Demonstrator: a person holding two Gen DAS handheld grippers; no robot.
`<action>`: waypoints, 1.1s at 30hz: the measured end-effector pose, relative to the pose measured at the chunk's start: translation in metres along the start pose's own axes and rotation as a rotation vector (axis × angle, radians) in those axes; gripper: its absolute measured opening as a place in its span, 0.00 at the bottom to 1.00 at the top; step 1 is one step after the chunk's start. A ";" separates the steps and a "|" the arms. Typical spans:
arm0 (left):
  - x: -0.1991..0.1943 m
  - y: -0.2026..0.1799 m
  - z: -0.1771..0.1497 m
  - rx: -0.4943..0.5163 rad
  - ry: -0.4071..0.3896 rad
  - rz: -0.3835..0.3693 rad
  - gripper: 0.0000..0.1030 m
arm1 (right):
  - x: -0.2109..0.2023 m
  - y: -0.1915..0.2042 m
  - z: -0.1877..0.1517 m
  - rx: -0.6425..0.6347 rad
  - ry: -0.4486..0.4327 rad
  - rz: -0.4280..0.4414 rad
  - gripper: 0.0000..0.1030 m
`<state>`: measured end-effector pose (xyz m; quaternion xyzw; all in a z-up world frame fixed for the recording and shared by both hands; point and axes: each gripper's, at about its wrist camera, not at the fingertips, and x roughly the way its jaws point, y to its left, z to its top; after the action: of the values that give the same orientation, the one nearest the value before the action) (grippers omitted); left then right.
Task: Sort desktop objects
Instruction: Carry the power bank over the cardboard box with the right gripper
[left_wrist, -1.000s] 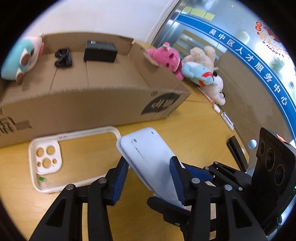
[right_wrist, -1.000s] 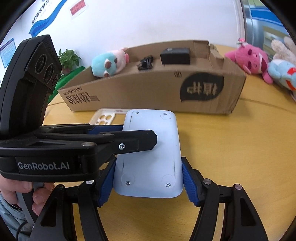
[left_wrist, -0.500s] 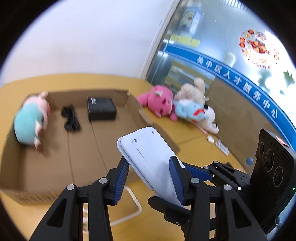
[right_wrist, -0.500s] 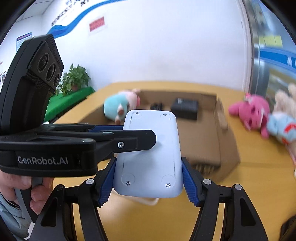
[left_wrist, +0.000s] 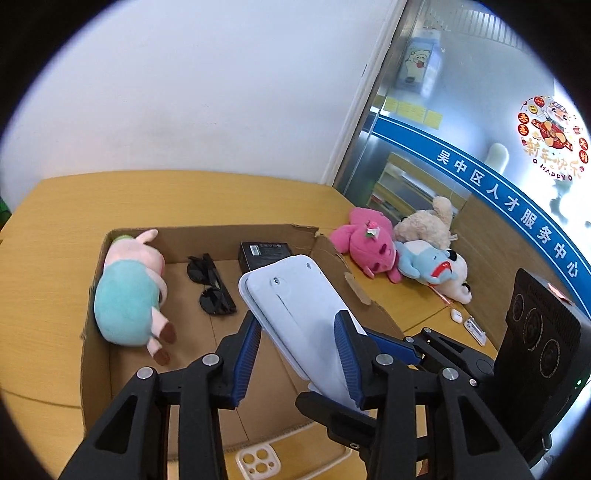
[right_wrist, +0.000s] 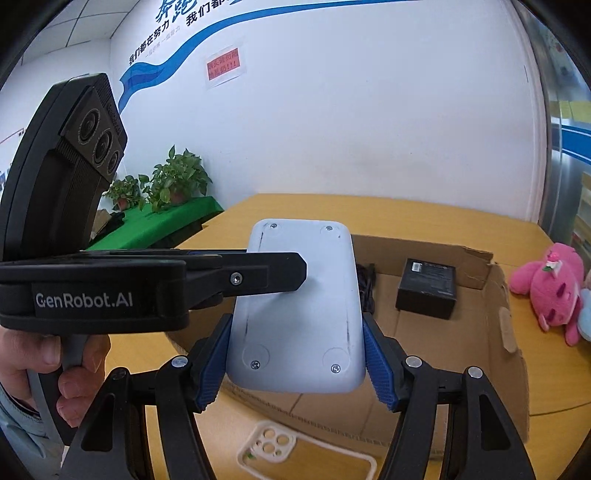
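Nearest the lens, the right tongs (right_wrist: 295, 363) grip a pale grey slab-shaped device (right_wrist: 299, 314) by its two long edges, blue pads (right_wrist: 378, 376) pressed flat against its sides; the left tongs (left_wrist: 299, 354) are closed on the same device (left_wrist: 295, 317), one finger lying across its screwed underside in the right wrist view, the other presumably behind it and out of sight. The device is held tilted in the air above the near wall of an open cardboard box (left_wrist: 96, 369). Below the tongs, just outside that wall, a white phone case (right_wrist: 273, 452) lies flat on the yellow bench (left_wrist: 48, 236). Inside the box, a pig plush in a teal dress (left_wrist: 129, 295) lies along the left side; black sunglasses (left_wrist: 210, 284) rest folded on the floor beside it; a black rectangular box (right_wrist: 428, 284) sits against the far wall. Beyond the right wall of the cardboard box, on the bench, a pink plush (left_wrist: 365, 243), a blue plush (left_wrist: 424, 262) and a cream plush (left_wrist: 428, 221) lie heaped together; two small white items (left_wrist: 467, 323) lie near them, too small to identify. Farthest, potted plants (right_wrist: 166, 184) stand on a green-covered surface against the white wall.
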<state>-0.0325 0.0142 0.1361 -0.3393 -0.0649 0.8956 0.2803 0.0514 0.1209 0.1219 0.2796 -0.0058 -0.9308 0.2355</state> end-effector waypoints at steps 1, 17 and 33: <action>0.004 0.000 0.006 0.007 0.004 -0.001 0.39 | 0.003 -0.003 0.005 0.008 -0.002 0.002 0.62; 0.215 -0.017 0.034 -0.023 0.329 -0.151 0.35 | 0.091 -0.164 0.002 0.215 0.290 -0.176 0.62; 0.296 -0.007 -0.003 -0.189 0.535 -0.164 0.35 | 0.158 -0.220 -0.033 0.353 0.696 -0.258 0.62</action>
<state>-0.2088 0.1817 -0.0337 -0.5816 -0.0987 0.7387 0.3261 -0.1430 0.2508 -0.0191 0.6125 -0.0504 -0.7871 0.0533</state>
